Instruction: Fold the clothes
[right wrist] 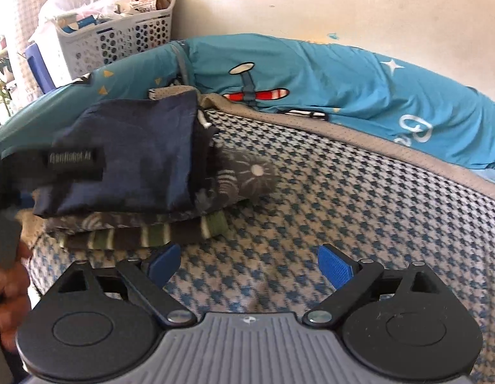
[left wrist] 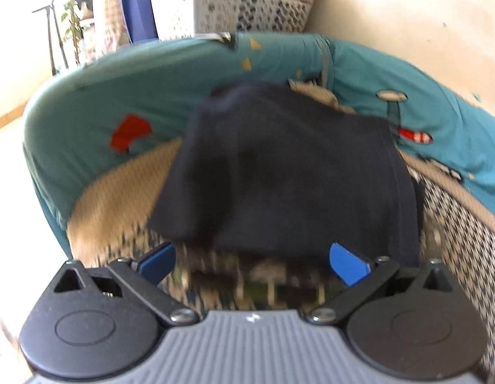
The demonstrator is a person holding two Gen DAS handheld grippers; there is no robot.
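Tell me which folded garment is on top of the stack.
The plain navy garment; the patterned grey one and the green-striped one lie beneath it.

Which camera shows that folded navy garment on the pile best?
The right wrist view: the navy garment sits sharp atop the stack of folded clothes. The left wrist view shows it closer but blurred, hiding most of the stack.
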